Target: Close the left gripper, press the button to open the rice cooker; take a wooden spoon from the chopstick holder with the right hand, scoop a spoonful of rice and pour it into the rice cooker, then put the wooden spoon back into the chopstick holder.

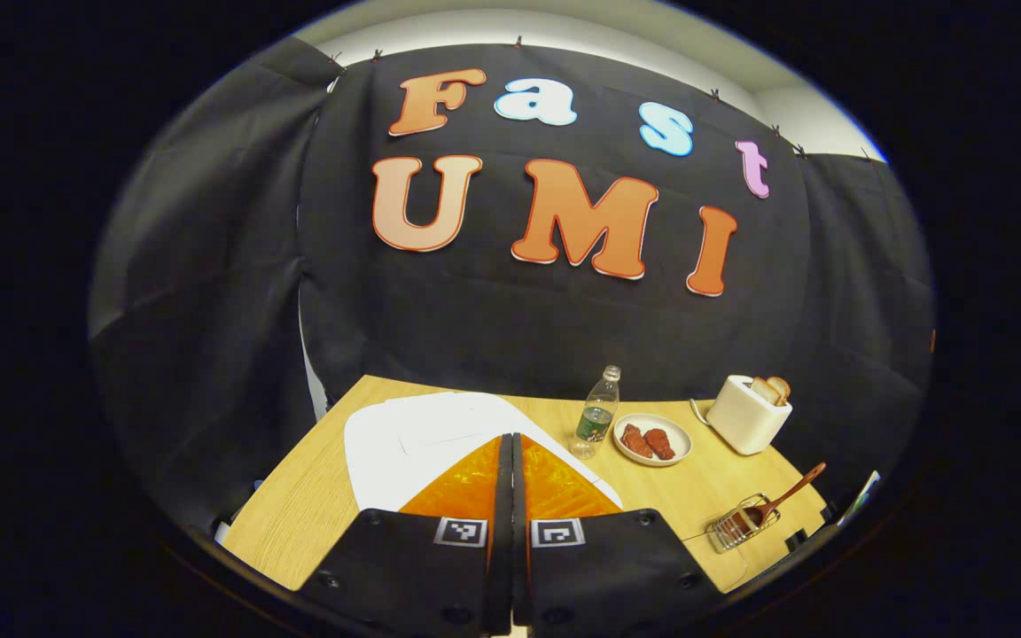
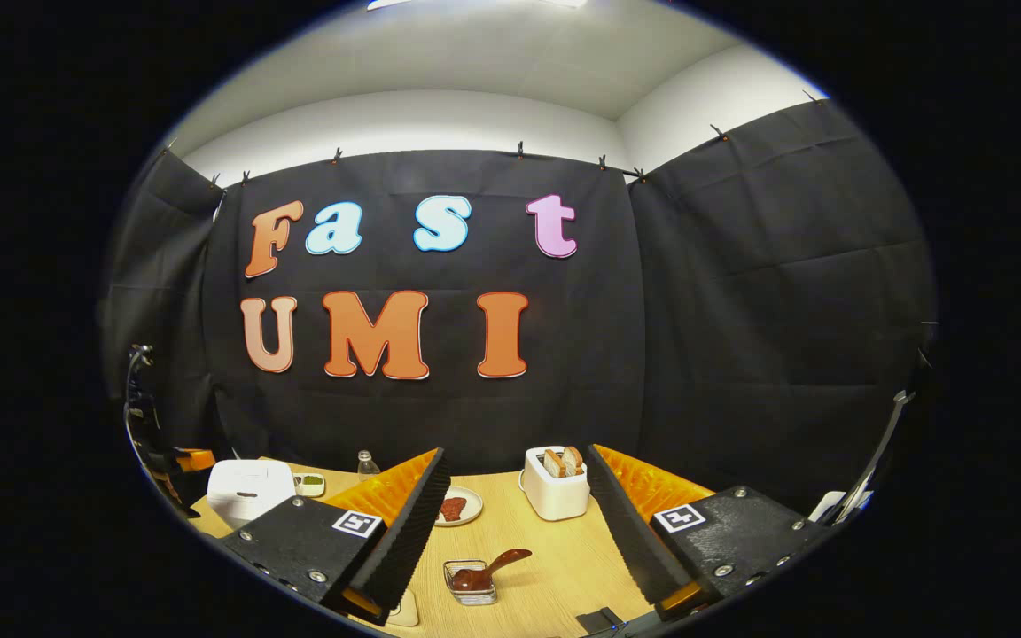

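Observation:
My left gripper is shut with nothing between its fingers, and hovers over the white rice cooker, whose lid is down. A wire chopstick holder stands near the table's right front edge with a wooden spoon leaning out of it. In the right gripper view, my right gripper is open and empty above the table. The holder and spoon lie below, between its fingers. The rice cooker sits at far left, with a small dish of greenish contents behind it.
A water bottle, a plate of red food and a white toaster with bread line the back of the wooden table. Black cloth walls close in behind and on both sides.

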Tool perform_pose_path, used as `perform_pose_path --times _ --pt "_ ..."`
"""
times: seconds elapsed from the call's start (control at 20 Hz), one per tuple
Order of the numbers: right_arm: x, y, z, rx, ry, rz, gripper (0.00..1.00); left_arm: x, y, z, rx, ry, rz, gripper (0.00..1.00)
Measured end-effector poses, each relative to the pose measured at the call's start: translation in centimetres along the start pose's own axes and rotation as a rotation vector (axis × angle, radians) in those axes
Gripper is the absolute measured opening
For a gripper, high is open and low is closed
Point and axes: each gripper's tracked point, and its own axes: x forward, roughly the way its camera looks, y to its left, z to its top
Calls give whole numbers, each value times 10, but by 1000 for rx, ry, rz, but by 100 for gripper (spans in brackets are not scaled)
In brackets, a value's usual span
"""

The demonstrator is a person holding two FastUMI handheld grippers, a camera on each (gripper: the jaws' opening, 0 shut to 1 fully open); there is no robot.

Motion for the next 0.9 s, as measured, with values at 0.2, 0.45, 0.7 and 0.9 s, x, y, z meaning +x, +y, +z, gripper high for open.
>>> perform_pose_path --times 0.2,0.45,0.7,0.9 --pt "2 -6 -4 -1 5 -18 96 26 3 -37 -3 89 -11 5" --pt "5 -11 -15 -12 32 -30 96 42 4 -55 13 145 -7 5" --pt "6 -13 -27 -9 57 -32 96 48 2 -67 43 176 -11 5" --pt "7 -14 -31 5 67 -31 96 46 4 -70 58 191 3 5"
